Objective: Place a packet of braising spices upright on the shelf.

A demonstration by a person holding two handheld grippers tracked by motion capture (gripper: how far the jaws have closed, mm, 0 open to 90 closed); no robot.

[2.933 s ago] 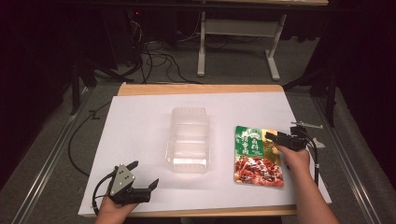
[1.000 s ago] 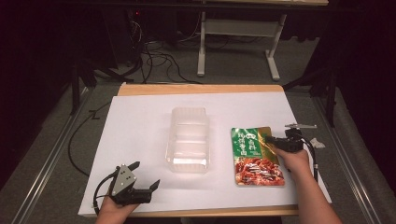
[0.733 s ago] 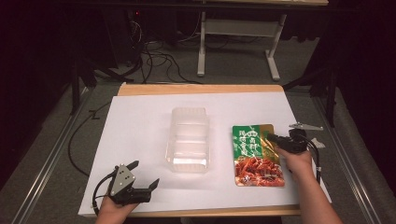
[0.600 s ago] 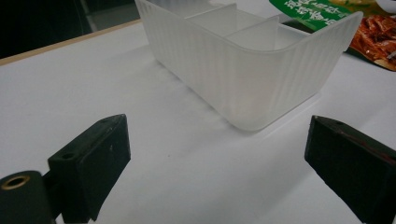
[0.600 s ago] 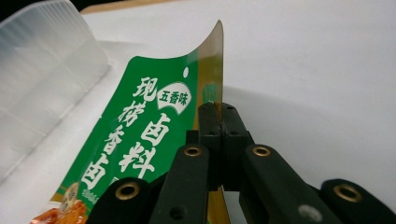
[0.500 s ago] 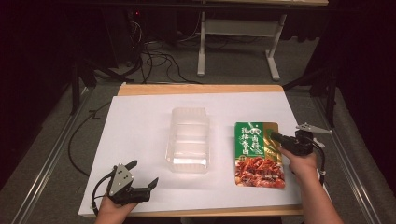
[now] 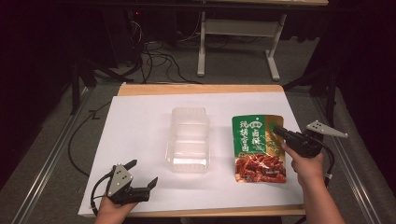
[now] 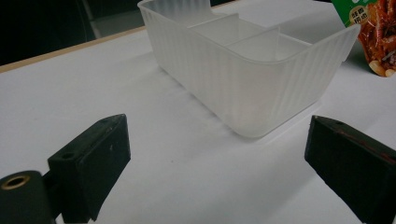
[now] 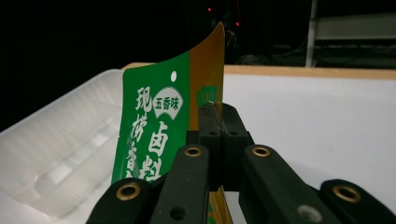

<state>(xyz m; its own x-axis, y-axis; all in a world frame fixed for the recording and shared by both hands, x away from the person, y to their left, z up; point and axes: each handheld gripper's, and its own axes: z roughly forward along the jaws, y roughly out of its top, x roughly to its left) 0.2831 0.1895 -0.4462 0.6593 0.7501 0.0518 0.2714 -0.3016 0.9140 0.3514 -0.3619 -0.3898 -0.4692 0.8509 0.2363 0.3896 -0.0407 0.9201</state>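
A green and orange food pouch (image 7: pixel 258 148) lies right of centre on the white table sheet (image 7: pixel 140 135), its right edge lifted. My right gripper (image 7: pixel 276 130) is shut on that edge; in the right gripper view the jaws pinch the upright pouch (image 9: pixel 159 121) at its orange strip. A clear plastic divided container (image 7: pixel 188 139) stands at the middle of the table and appears close ahead as the container (image 8: pixel 243 70) in the left gripper view. My left gripper (image 7: pixel 142 173) rests open at the front left, its jaws wide apart with nothing between them.
The wooden table edge (image 7: pixel 201 88) runs along the far side. Beyond it stand a white metal frame (image 7: pixel 238 42) and loose cables (image 7: pixel 154 51) on the grey floor. Metal rails (image 7: pixel 42 172) flank the table.
My right gripper has drawn the pouch slightly right and toward the far side, lifting its right edge. The left gripper has stayed in place, open.
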